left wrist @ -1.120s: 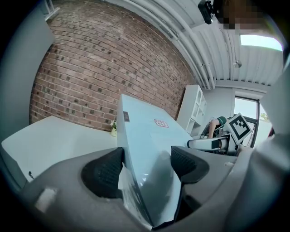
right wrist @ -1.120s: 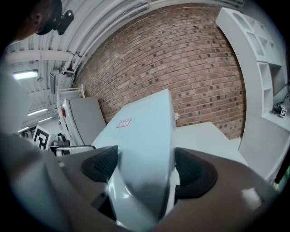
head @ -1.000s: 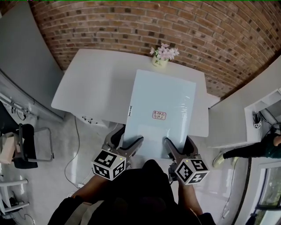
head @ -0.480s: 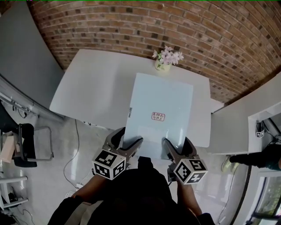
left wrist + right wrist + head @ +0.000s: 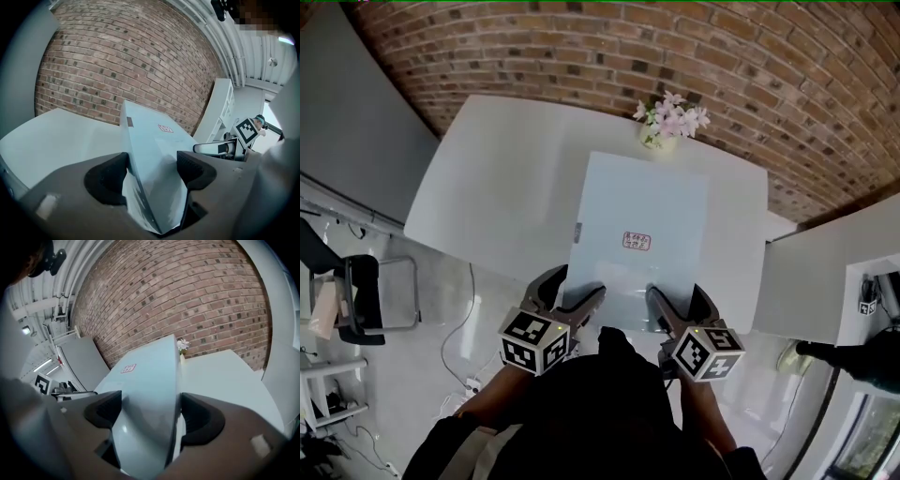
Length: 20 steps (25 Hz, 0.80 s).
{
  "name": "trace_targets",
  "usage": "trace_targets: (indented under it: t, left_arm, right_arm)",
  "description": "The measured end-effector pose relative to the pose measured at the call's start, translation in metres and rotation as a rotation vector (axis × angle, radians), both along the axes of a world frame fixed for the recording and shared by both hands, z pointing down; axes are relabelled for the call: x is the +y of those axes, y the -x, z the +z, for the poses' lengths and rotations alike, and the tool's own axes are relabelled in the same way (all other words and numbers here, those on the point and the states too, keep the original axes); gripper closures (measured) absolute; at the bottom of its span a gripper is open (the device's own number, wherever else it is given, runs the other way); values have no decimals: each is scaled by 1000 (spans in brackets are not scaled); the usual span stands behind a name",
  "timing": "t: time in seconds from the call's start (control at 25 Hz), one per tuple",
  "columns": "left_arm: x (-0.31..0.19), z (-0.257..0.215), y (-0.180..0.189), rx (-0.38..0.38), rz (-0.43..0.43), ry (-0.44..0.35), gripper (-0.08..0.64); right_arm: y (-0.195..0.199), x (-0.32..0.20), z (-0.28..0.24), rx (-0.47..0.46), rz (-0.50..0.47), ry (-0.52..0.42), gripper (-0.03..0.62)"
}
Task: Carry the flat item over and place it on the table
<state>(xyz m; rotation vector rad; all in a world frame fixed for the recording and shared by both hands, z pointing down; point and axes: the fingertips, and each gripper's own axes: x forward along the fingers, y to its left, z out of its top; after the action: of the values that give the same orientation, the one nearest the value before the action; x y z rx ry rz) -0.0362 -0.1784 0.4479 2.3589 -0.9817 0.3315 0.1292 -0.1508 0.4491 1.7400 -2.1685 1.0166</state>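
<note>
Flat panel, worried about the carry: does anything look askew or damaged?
Nothing stands out. The flat panel looks intact, held at its near edge by the left gripper and right gripper over the table; the flower vase stands upright.

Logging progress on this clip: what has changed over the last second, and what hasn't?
The pale blue flat panel has been carried forward, further over the white table, toward the vase of flowers. Unchanged: the left tongs and right tongs stay clamped on the panel's near edge, and it has not been let go.
</note>
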Motion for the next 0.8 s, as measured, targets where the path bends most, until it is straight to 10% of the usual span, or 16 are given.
trace_targets:
  t: [0.8]
  left_arm:
    - [-70,80,-15,-71,-40,161,216]
  right_arm:
    - [-17,-73,90,-66,-29,189,192]
